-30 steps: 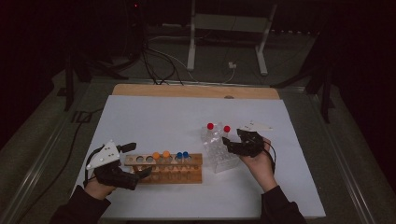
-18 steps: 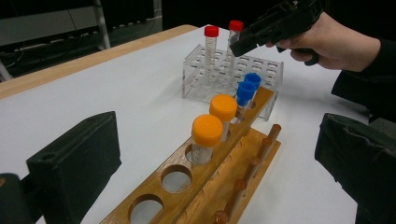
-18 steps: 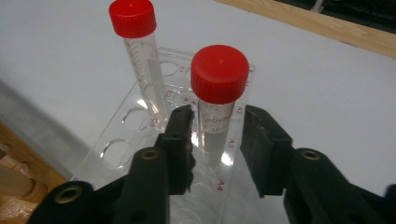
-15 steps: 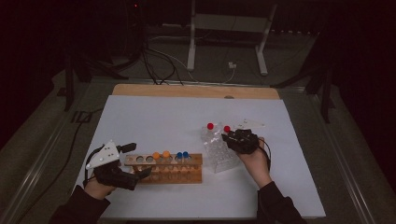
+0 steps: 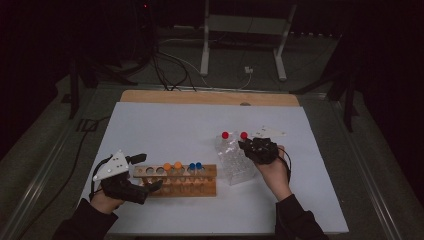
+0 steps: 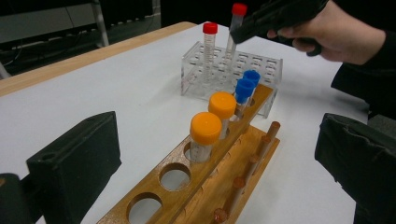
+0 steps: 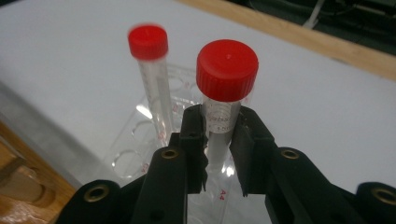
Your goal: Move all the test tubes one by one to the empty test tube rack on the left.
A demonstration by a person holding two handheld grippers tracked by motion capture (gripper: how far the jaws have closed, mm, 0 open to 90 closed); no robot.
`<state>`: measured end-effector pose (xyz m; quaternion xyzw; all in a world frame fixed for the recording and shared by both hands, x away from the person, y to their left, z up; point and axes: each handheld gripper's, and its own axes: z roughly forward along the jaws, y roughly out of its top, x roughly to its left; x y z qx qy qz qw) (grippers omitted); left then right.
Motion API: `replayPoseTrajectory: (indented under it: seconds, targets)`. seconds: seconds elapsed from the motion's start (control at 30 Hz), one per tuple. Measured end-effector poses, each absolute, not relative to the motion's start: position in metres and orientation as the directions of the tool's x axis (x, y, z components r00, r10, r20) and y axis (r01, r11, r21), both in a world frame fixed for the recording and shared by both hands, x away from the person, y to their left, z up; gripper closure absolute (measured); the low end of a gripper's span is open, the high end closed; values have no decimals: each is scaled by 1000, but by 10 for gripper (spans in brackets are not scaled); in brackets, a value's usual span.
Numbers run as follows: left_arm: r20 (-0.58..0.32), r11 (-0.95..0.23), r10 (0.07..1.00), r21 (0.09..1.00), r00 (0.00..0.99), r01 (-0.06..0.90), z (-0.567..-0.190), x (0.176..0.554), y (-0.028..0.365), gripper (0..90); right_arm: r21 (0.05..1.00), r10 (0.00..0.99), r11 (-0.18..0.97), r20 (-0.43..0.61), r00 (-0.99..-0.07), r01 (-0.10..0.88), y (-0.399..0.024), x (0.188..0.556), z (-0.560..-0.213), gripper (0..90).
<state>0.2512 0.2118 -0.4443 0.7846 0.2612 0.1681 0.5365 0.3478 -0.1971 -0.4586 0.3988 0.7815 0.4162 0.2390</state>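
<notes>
Two red-capped tubes stand in a clear plastic rack (image 5: pixel 235 162). My right gripper (image 7: pixel 219 126) is shut on the right-hand red-capped tube (image 7: pixel 227 70) just below its cap; its jaws have just been closing with that tube between them. The other red-capped tube (image 7: pixel 148 42) stands free beside it. From above, the right gripper (image 5: pixel 248 146) reaches the rack's far right corner. A wooden rack (image 5: pixel 175 182) holds two orange-capped tubes (image 6: pixel 205 128) and two blue-capped tubes (image 6: pixel 245 86). My left gripper (image 6: pixel 223 140) is open, its jaws straddling the wooden rack's left end without touching it.
The racks sit on a white sheet (image 5: pixel 165 125) over a wooden table, with open sheet behind and to both sides. Two holes (image 6: pixel 175 175) at the wooden rack's near end hold nothing. Cables and a metal stand (image 5: pixel 240 45) lie on the dark floor beyond.
The right hand has edged a little left toward the clear rack, and its jaws now clamp the right red-capped tube. The left hand has stayed where it was.
</notes>
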Motion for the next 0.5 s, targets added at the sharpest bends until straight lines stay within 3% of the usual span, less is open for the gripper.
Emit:
replayPoseTrajectory:
  seconds: [0.5]
  targets:
    - [-15,-288,587,930,809,226,-443,250,212,11,887,822,318,-81,-564,336,-203,325,-423,749]
